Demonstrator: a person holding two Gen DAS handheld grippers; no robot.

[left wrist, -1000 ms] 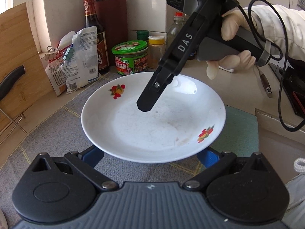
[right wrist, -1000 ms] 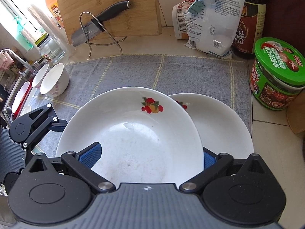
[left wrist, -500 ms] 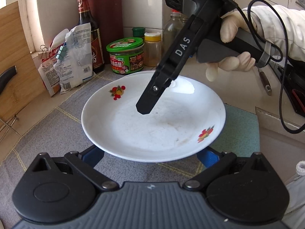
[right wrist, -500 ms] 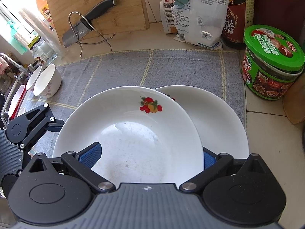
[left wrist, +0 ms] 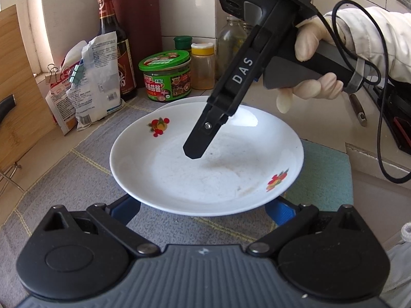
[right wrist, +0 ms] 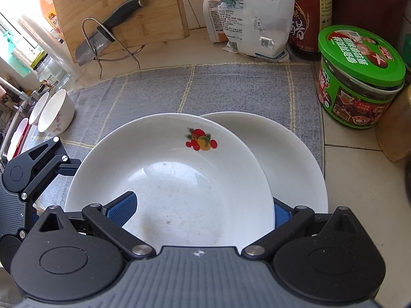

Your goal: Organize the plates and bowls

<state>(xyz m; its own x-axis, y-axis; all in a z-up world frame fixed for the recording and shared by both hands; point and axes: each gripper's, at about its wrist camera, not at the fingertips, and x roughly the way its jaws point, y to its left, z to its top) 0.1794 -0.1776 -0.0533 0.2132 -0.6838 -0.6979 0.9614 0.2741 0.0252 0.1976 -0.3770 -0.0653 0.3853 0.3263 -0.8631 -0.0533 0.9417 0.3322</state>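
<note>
Daylight enters from the upper left, blown out to white there in the right wrist view. The plate (left wrist: 205, 169) shows soft glare ahead of the claw and a faint shadow (blurred edges). Fisheye bending curves both frames' edges; corners go dark.

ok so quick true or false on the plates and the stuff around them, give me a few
The top plate is plain white: false, it carries fruit prints.
A second plate lies partly under it: true.
The jar has a red lid: false, the lid is green.
A knife sits in front of the wooden board: true.
One of the right gripper jaws reaches over the top plate: true.
</note>
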